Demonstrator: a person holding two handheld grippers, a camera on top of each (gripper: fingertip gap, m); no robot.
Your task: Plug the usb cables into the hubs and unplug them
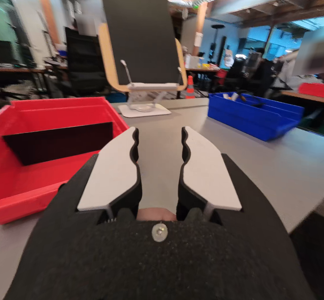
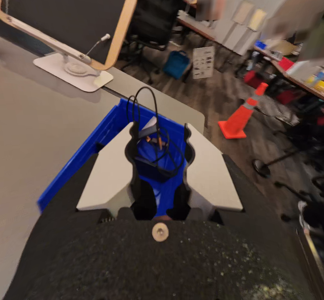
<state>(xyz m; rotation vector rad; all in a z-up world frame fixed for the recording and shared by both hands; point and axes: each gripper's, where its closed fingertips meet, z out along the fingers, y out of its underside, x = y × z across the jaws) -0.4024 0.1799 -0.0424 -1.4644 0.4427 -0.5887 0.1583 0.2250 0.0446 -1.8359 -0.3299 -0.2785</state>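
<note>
Left gripper (image 1: pixel 159 130) spread, empty, over grey table (image 1: pixel 228 160) beside red bin (image 1: pixel 35 177) | right gripper (image 2: pixel 158 127) spread, empty, above blue bin (image 2: pixel 70 165) | black usb cables (image 2: pixel 154 109) and dark hub (image 2: pixel 149 169) lay inside bin | progress judged: nothing plugged; all plugging and unplugging left.

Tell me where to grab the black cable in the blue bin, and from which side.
Grip the black cable at its arched loop, coming from above with the right gripper, which is open over the blue bin. The loop stands above the rim, clear of the tangle below, so it is probably the easiest part to pinch.
</note>
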